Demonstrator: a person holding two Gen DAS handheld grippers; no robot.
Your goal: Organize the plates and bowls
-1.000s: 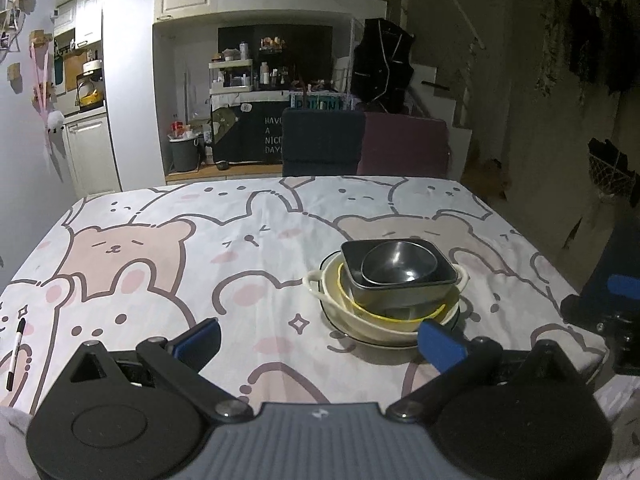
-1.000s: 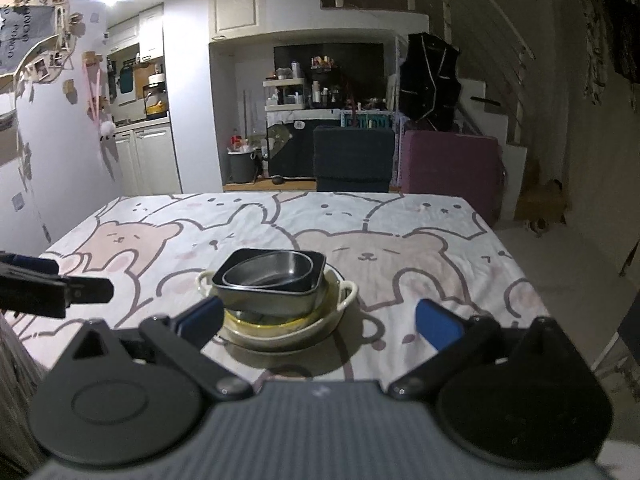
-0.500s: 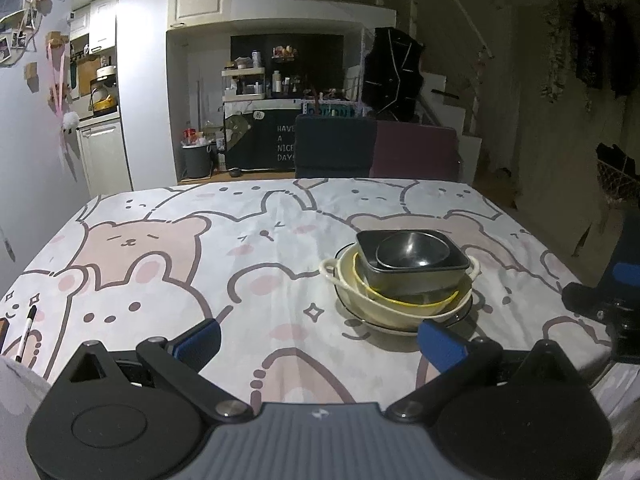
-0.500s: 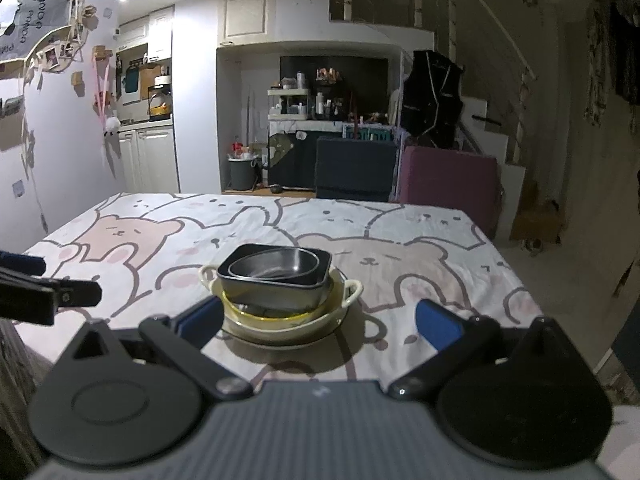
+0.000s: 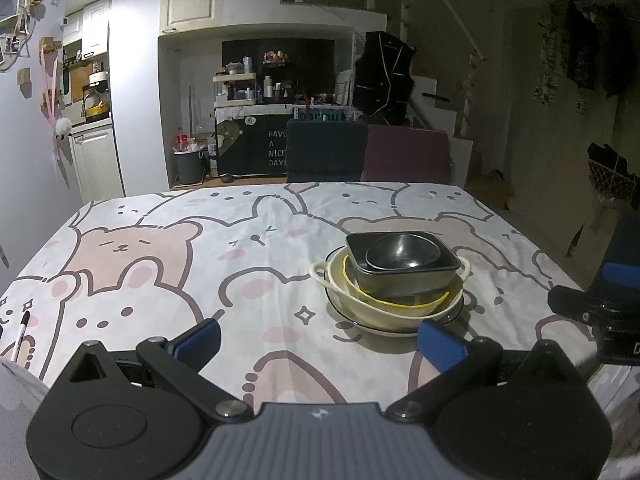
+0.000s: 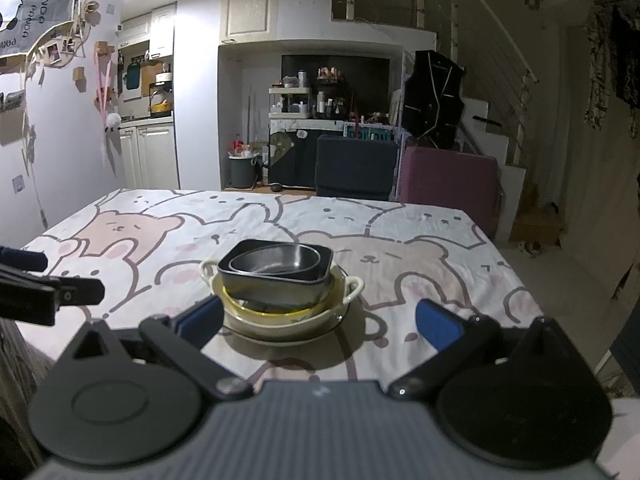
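- Right now the left gripper (image 5: pixel 319 340) hovers at the near edge of the bench (image 5: pixel 248 264), its blue-tipped fingers (image 5: pixel 198 338) spread wide apart with nothing between them.
- The right gripper (image 6: pixel 318 322) also hangs at the near edge, its fingers (image 6: pixel 438 326) equally far apart and empty; its left finger tip overlaps the near-left rim of the stack in the right wrist view, but whether it touches is impossible to tell.
- All the dishes sit in one nested stack on the bench, right of centre in the left wrist view: a flat plate (image 5: pixel 394 330) at the bottom, a cream bowl (image 5: pixel 340 290) with two small handles on it, a yellow-rimmed bowl (image 5: pixel 400 305) inside that, then a dark square dish (image 5: pixel 404 284), and a round metal bowl (image 5: pixel 402 254) on top.
- The square dish sits slightly tilted in the bowls beneath it (clearest in the right wrist view).
- A cartoon bear and rabbit tablecloth (image 6: pixel 400 256) covers the bench.
- A pen (image 5: pixel 20 336) lies at the near-left edge, well apart from the stack.
- Two chairs, one dark blue (image 5: pixel 326 150) and one purple (image 5: pixel 404 154), stand at the far side.
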